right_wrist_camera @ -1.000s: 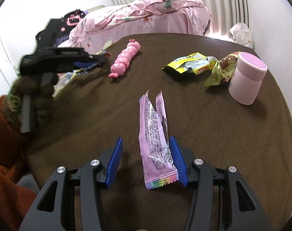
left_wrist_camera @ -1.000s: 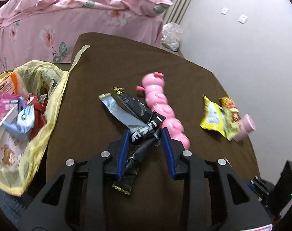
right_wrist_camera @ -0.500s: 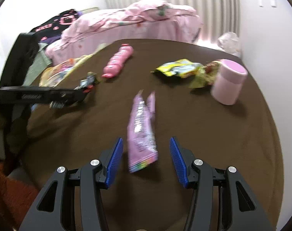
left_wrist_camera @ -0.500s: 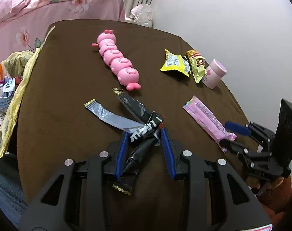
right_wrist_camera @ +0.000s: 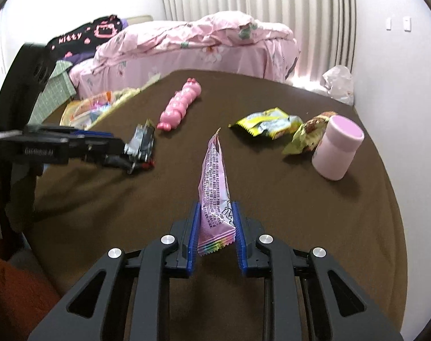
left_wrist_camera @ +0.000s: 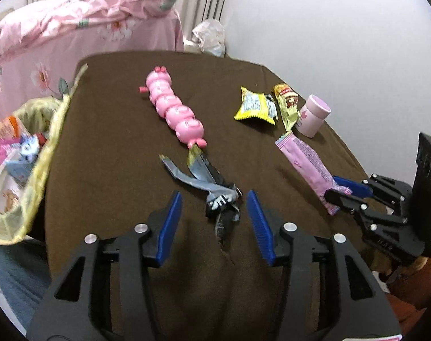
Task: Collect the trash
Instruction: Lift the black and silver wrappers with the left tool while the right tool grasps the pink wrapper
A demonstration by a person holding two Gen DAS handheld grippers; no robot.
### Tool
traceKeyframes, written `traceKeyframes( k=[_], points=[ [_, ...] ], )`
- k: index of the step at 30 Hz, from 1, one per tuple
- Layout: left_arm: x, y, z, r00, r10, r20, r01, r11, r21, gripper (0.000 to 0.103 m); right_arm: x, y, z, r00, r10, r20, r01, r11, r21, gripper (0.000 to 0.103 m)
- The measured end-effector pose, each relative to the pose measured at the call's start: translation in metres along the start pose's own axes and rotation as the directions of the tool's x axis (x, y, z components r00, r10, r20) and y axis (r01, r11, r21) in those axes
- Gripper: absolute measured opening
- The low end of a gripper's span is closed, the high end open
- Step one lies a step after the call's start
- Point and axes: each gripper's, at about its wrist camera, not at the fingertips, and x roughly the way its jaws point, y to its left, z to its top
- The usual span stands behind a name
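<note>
My left gripper [left_wrist_camera: 214,213] is open, its blue pads on either side of a bunch of black and silver wrappers [left_wrist_camera: 212,187] lying on the brown table [left_wrist_camera: 110,147]. It also shows in the right wrist view [right_wrist_camera: 113,147] beside those wrappers [right_wrist_camera: 141,142]. My right gripper [right_wrist_camera: 217,224] is shut on the near end of a pink wrapper [right_wrist_camera: 214,170], which stands on edge. In the left wrist view the right gripper [left_wrist_camera: 339,191] pinches that pink wrapper [left_wrist_camera: 306,164]. A yellow bag [left_wrist_camera: 30,153] with trash hangs at the table's left edge.
A pink caterpillar toy [left_wrist_camera: 172,110] lies mid-table. A yellow packet [left_wrist_camera: 255,108], a gold packet [left_wrist_camera: 288,106] and a pink cup [left_wrist_camera: 313,115] sit at the far right. A pink bed [right_wrist_camera: 192,45] stands behind the table.
My left gripper has opened and let go of the black and silver wrappers, which now lie on the table. My right gripper has shut on the pink wrapper and tipped it on edge.
</note>
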Motion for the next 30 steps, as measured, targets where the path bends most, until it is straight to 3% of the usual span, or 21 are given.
traceKeyframes(
  k=[5,10,13,16,20,30],
  points=[
    [0.001,-0.015,0.003,0.999,0.033,0.036,-0.037,0.993,0.115,0.054,-0.002,-0.007,0.002,1.0,-0.002,0.018,0.001,0.999,0.039,0.022],
    [0.026,-0.027,0.005,0.996,0.091,-0.018,-0.086,0.977,0.194,0.054,-0.003,-0.014,0.001,1.0,-0.012,0.022,0.01,0.998,0.065,0.022],
    [0.039,-0.028,0.0,0.99,0.131,-0.057,-0.116,0.97,0.215,0.043,-0.004,-0.017,-0.001,1.0,-0.017,0.025,0.015,0.997,0.077,0.022],
    [0.042,-0.024,-0.001,0.989,0.129,-0.07,-0.113,0.974,0.194,0.032,-0.004,-0.019,-0.003,0.999,-0.02,0.026,0.017,0.996,0.084,0.022],
    [0.035,-0.016,0.001,0.995,0.075,-0.06,-0.066,0.988,0.139,0.021,-0.004,-0.017,-0.001,0.999,-0.018,0.034,0.016,0.997,0.078,0.022],
    [-0.014,-0.003,0.019,0.996,0.004,0.094,-0.009,0.998,0.054,0.019,-0.022,-0.002,0.034,0.992,-0.031,0.125,0.031,1.0,0.003,0.022]
  ],
)
